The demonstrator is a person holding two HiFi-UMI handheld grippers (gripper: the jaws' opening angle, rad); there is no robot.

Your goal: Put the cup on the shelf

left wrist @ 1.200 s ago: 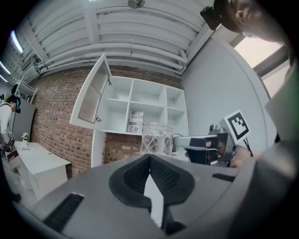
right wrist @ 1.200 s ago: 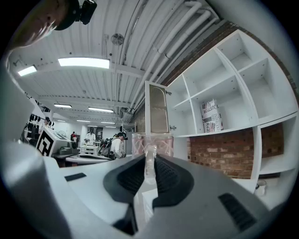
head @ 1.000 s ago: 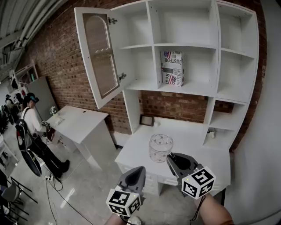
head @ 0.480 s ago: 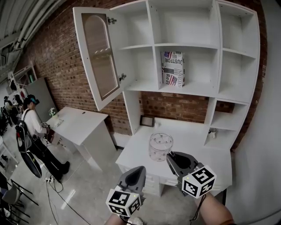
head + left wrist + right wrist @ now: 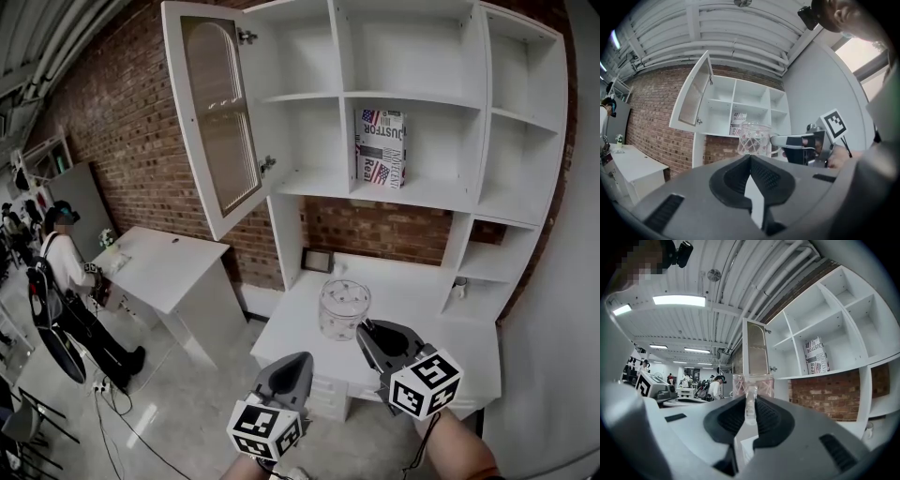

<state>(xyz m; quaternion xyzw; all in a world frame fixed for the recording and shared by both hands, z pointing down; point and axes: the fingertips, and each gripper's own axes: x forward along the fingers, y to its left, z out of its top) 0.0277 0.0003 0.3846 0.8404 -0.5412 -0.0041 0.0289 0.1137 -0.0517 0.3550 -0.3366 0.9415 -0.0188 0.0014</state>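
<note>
Cup (image 5: 343, 309), clear glass with a pale pattern, hung upright in the air above the desk (image 5: 292, 330), not yet on the shelf (image 5: 427, 194) and well short of it. The right gripper (image 5: 364, 330) had its 2 jaws clamped on the cup's handle, probably so the body led out in front with its base free to be set down flat while the gripper kept outside the compartment. The left gripper (image 5: 298, 360) sat lower and to the left, jaws closed on nothing, apparently held back to leave the way clear. Ahead, the glazed door (image 5: 217, 122) stood swung wide to the left, its edge away from the cup's likely path. 1 printed box (image 5: 382, 148) stood upright in the middle compartment, hard against the left divider, with bare board to its right. The compartment behind the door looked empty, as did the top row. I judged the board lips and upright dividers the edges to clear, and the room beside the box the easiest landing
</note>
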